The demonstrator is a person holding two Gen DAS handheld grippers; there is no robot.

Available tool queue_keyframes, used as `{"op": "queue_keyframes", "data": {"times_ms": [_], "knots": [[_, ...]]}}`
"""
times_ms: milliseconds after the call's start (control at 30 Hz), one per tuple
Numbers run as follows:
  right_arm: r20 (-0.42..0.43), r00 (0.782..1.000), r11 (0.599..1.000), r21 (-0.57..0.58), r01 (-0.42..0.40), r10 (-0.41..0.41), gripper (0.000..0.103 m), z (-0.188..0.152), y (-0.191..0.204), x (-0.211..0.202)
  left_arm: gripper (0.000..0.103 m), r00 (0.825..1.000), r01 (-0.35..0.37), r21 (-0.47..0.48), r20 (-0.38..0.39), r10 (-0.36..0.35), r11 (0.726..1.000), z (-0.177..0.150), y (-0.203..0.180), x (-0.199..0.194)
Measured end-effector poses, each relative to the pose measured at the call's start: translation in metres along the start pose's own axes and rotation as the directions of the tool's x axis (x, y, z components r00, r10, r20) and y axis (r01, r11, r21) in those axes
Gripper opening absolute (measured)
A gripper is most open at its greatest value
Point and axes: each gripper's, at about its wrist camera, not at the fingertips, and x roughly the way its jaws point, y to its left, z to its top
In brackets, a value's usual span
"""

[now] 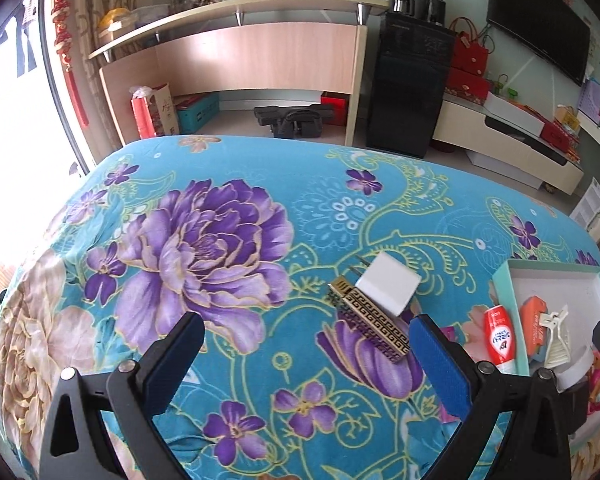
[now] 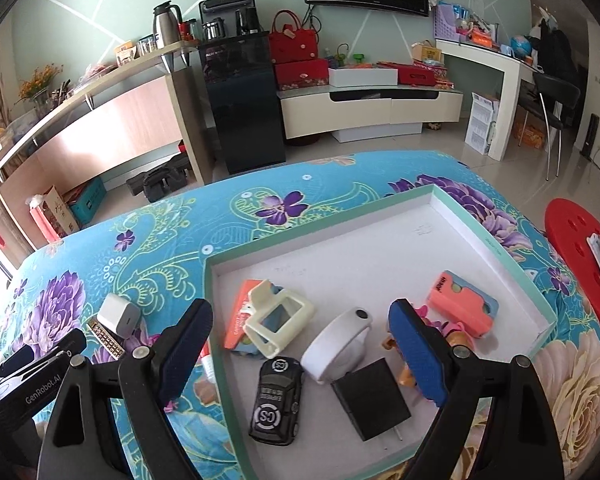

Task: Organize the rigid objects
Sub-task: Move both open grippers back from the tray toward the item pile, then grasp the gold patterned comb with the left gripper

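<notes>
My left gripper (image 1: 308,352) hangs open over the flowered blanket with nothing between its fingers. Just ahead of its right finger (image 1: 436,360) lie a white charger plug (image 1: 388,284) and a black-and-gold patterned bar (image 1: 376,332), touching each other. My right gripper (image 2: 302,344) stands open above the teal-rimmed white box (image 2: 380,204), also holding nothing. In the box lie a black toy car (image 2: 278,396), a white wristband (image 2: 336,344), a black charger (image 2: 370,400), a cream clip (image 2: 276,324) and orange packs (image 2: 462,308). The white charger plug (image 2: 118,316) lies left of the box.
The turquoise blanket (image 1: 340,184) drops off at its far edge. A red tube (image 1: 500,340) leans in the box's near left corner. A red stool (image 2: 572,248) carrying a phone stands right of the table. A counter, a black cabinet and a TV bench line the far wall.
</notes>
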Motion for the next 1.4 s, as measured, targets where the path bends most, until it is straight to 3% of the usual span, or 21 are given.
{"op": "queue_keyframes", "data": {"times_ms": [300, 733, 1400], "knots": [[-0.033, 0.994, 0.991, -0.08, -0.104, 0.101, 0.09, -0.012, 0.046, 0.008, 0.103, 0.999, -0.035, -0.075, -0.001, 0.035, 0.997, 0.0, 0.037, -0.002], [-0.089, 0.98, 0.963, -0.191, -0.189, 0.175, 0.09, -0.034, 0.097, 0.026, 0.103, 0.999, -0.042, -0.129, -0.027, 0.038, 0.991, -0.003, 0.061, 0.009], [-0.037, 0.991, 0.986, -0.102, -0.133, 0.13, 0.09, -0.021, 0.071, 0.028, 0.103, 0.989, 0.115, -0.042, -0.094, -0.118, 0.993, -0.003, 0.005, 0.053]]}}
